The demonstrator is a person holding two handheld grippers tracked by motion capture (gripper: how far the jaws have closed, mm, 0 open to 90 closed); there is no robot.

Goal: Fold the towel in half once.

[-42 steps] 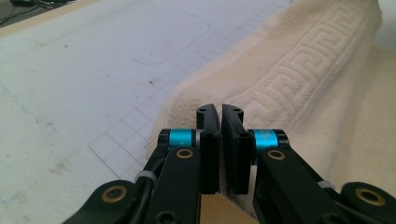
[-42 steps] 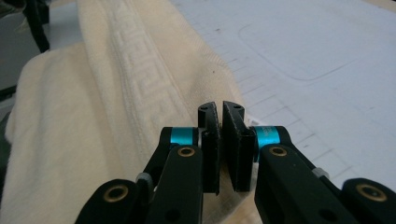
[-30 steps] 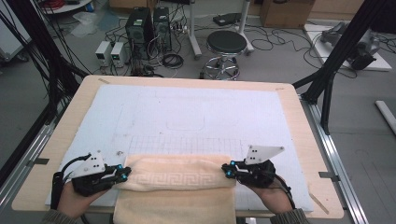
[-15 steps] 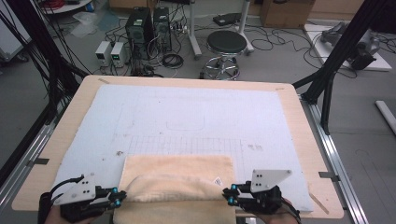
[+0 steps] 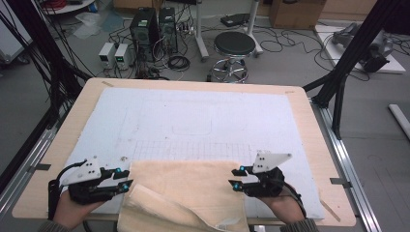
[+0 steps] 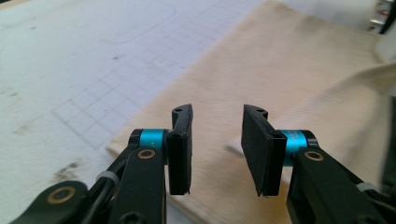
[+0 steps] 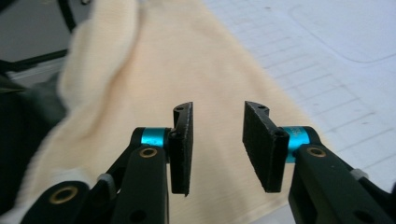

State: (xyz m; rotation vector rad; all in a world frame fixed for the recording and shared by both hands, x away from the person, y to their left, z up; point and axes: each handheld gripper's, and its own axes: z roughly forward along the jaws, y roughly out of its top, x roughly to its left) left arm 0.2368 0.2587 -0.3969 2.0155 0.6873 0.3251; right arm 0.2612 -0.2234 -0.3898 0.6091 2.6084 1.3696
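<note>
Between both tongs, the beige towel (image 5: pixel 188 193) is lying on the worktop (image 5: pixel 309 145). Left tongs (image 5: pixel 126 179) and right tongs (image 5: pixel 235 178) have just been opening, released, gripping nothing. Being soft and limp, it is best taken by its corners.

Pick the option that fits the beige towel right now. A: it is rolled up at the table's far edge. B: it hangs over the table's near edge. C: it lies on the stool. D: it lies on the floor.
B: in the high view the beige towel lies on the table with its near part drooping past the front edge.
</note>
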